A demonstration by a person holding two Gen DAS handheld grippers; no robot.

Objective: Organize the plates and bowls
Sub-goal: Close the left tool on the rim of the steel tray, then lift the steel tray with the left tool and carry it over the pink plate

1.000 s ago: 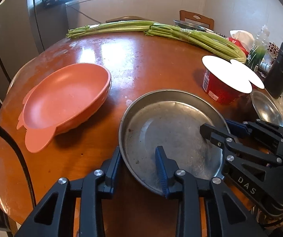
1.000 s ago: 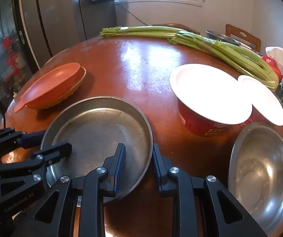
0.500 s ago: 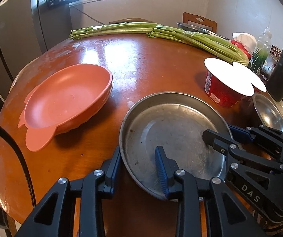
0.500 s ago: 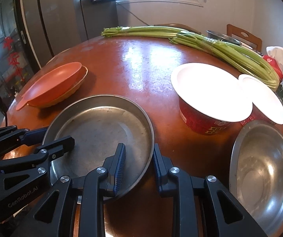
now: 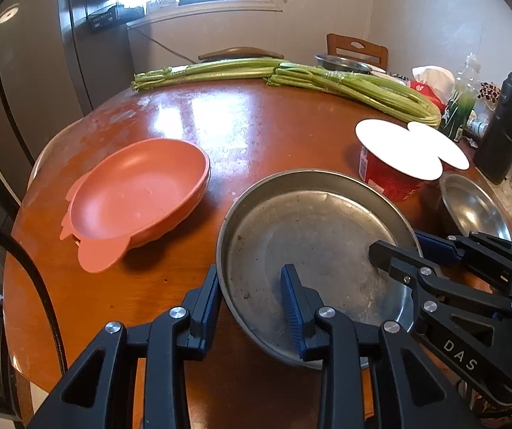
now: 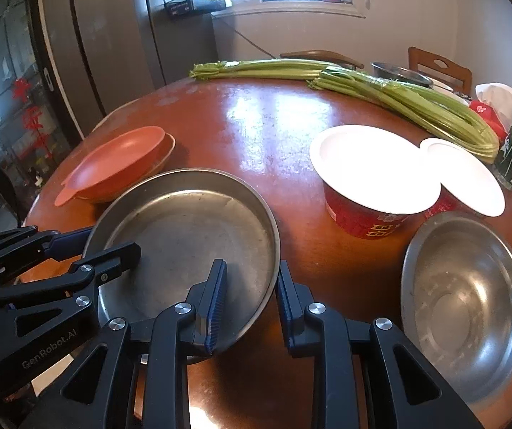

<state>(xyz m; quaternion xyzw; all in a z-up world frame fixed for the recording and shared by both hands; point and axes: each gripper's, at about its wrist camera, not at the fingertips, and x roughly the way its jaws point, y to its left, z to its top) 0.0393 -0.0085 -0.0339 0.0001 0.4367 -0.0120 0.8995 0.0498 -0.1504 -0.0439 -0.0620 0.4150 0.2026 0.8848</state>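
Observation:
A wide, shallow steel pan [image 5: 313, 246] [image 6: 191, 236] is at the near side of the round wooden table [image 5: 256, 132]. My left gripper [image 5: 252, 304] is shut on the pan's near-left rim, one finger inside and one outside. My right gripper [image 6: 252, 296] is shut on its near-right rim in the same way. Each gripper shows in the other's view: the right gripper [image 5: 409, 250], the left gripper [image 6: 87, 250]. The pan's near edge looks raised slightly off the table. Orange bowls [image 5: 137, 193] [image 6: 112, 164] sit stacked to the left. A deeper steel bowl [image 6: 463, 304] [image 5: 477, 207] stands to the right.
Two red cups with white lids [image 6: 370, 178] [image 6: 463, 178] stand behind the steel bowl. Long celery bunches [image 6: 399, 103] lie across the far side. A black flask [image 5: 506, 125], bottles and a tissue pack crowd the right edge. A fridge and chairs stand beyond the table.
Both grippers keep their hold on the steel pan. The pan and grippers have shifted slightly, so the table's far side and the orange bowls sit a little lower in view.

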